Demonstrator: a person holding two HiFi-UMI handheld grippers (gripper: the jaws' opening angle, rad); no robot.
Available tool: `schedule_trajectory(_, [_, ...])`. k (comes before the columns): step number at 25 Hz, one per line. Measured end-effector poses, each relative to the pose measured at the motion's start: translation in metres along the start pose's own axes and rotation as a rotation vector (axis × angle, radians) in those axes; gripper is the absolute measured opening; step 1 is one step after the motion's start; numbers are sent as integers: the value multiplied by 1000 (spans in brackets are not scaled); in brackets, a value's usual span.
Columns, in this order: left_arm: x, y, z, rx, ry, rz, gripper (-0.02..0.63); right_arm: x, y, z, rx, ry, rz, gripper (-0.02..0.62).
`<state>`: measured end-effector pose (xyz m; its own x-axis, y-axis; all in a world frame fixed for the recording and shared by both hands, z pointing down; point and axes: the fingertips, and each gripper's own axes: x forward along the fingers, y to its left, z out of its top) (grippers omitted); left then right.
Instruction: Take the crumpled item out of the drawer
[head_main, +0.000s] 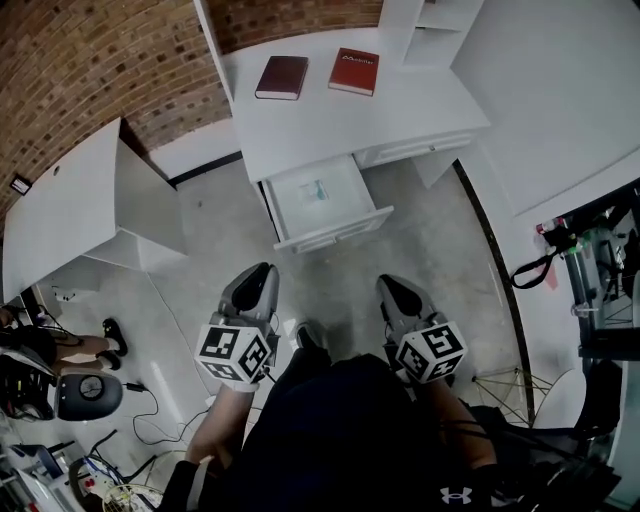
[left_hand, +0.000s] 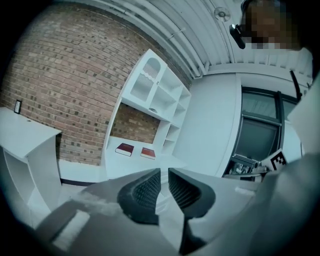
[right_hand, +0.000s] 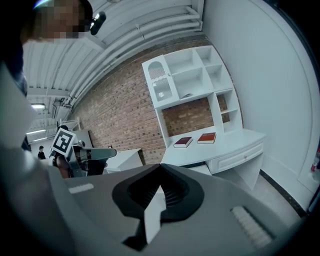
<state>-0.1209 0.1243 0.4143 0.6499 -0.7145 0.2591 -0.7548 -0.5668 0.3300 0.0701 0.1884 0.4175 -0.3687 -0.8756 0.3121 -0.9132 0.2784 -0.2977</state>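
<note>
1. White desk: its drawer stands pulled out, leaving the inside reachable.
2. Left gripper: jaws slightly parted, empty. Right gripper: clenched on nothing. Both are well short of the drawer, probably poised to reach.
3. Red book: cover print unreadable.
4. Crumpled item: lying inside the drawer, untouched.
5. Shirt: white Under Armour logo.

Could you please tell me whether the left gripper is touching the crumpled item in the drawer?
Apart. The head view shows bare floor between the left gripper and the open drawer holding the crumpled item.

White drawer, dark red book, red-brown brick wall
</note>
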Motion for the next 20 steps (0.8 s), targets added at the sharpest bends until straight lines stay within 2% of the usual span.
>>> schedule_trajectory(7, [12,47,7,-26,16,12,52,39,10,0,7,43,-7,3])
schedule_trajectory(12, [28,67,6,-55,34,33,52,67,-1,0,14,83,-5,3])
schedule_trajectory(16, [43,78,2,-52,52,67,52,97,-9,-6,37,119,39,3])
schedule_trajectory(20, [60,97,6,-41,63,136,52,136,-21,1,36,130,109,3])
